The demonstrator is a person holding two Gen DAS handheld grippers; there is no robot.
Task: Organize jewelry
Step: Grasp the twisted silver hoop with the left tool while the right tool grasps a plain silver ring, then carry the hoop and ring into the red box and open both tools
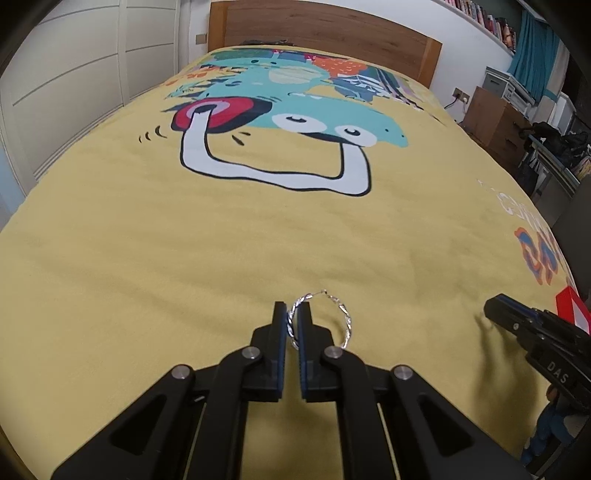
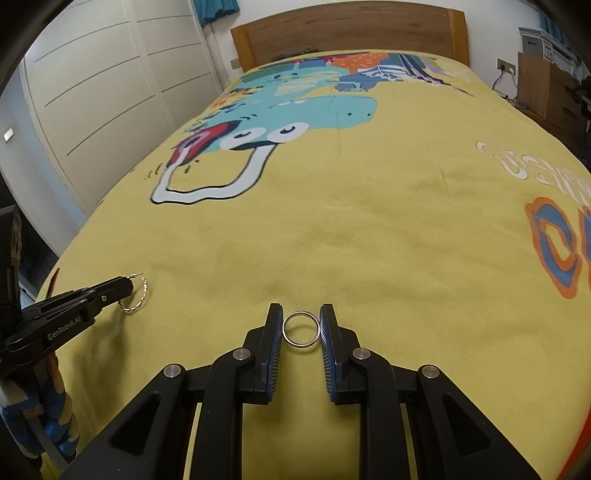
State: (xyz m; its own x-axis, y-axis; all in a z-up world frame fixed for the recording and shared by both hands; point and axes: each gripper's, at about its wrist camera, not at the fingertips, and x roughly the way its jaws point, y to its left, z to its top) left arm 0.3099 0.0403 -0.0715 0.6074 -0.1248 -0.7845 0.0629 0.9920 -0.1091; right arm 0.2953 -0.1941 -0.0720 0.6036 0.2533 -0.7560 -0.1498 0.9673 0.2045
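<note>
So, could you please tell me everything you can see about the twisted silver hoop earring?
The twisted hoop earring is a thin, silver-looking metal hoop with a rope-like twist and a fine wire clasp at its top. It stands upright, pinched at its left side between the blue-padded fingers of the left gripper, with the rest of the hoop jutting out to the right. It sits just over the yellow bedspread; whether it touches the fabric cannot be told. The right wrist view shows it too.

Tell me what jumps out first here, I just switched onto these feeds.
The left gripper is shut on a twisted silver hoop earring, held just above the yellow bedspread. The right gripper brackets a plain silver ring, its fingers close on either side. Behind both, a big cartoon print covers the bedspread toward the wooden headboard.
</note>
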